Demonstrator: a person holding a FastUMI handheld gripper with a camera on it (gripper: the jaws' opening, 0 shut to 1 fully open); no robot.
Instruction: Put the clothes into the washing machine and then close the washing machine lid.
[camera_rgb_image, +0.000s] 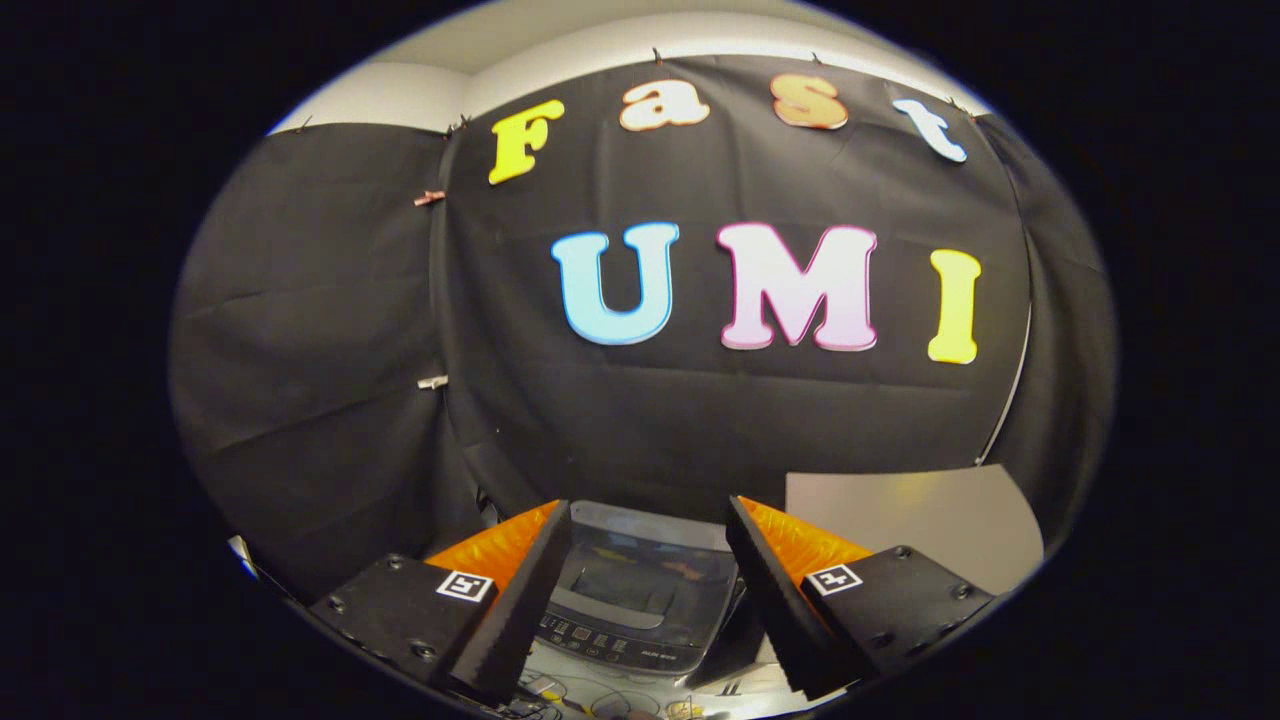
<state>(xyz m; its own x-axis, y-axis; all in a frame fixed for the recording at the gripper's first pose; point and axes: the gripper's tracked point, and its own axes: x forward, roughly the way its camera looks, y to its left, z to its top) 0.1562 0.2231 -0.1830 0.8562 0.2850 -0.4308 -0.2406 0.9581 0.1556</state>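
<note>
A grey top-loading washing machine (640, 590) stands below, seen between my two fingers. Its dark glass lid (630, 575) lies flat and shut, with the control panel (610, 645) along its near edge. My gripper (645, 600) hangs high above the machine, open, with nothing between its black fingers (520, 610). Both fingers carry orange backing and small square markers.
A pale flat board or tabletop (910, 520) sits to the right of the machine, behind the right finger. The black cloth wall rises close behind the machine. A patterned white surface (620, 700) lies in front of the machine's control panel.
</note>
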